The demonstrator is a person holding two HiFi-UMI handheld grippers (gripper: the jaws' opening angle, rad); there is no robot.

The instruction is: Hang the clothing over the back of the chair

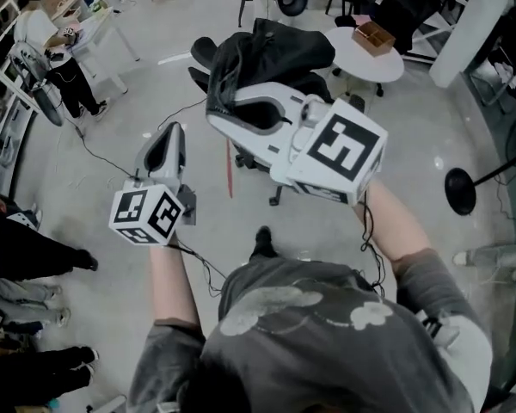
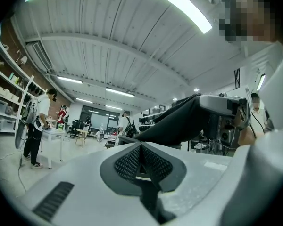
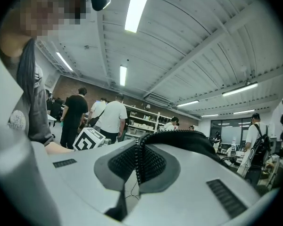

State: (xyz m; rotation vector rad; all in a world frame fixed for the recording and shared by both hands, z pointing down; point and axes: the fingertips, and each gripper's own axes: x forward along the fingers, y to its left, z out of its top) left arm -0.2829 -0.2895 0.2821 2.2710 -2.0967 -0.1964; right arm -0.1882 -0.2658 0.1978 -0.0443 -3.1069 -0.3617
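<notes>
In the head view a black garment [image 1: 271, 54] hangs bunched from my right gripper [image 1: 217, 114], which is shut on its edge. It is draped above a black office chair [image 1: 202, 54], whose wheeled base [image 1: 275, 196] shows below the gripper. In the right gripper view the pads [image 3: 148, 164] pinch a zipper edge of the garment [image 3: 188, 140]. My left gripper [image 1: 170, 136] is to the left of the chair, apart from the garment, jaws together with nothing between them. The left gripper view shows its closed pads [image 2: 153, 166] and the garment [image 2: 179, 121] stretched off to the right.
A round white table [image 1: 391, 67] with a brown box [image 1: 374, 37] stands behind the chair. A black round stand base [image 1: 460, 190] is on the floor at right. People stand at the left edge, near a white desk [image 1: 95, 28]. A cable [image 1: 112, 166] crosses the floor.
</notes>
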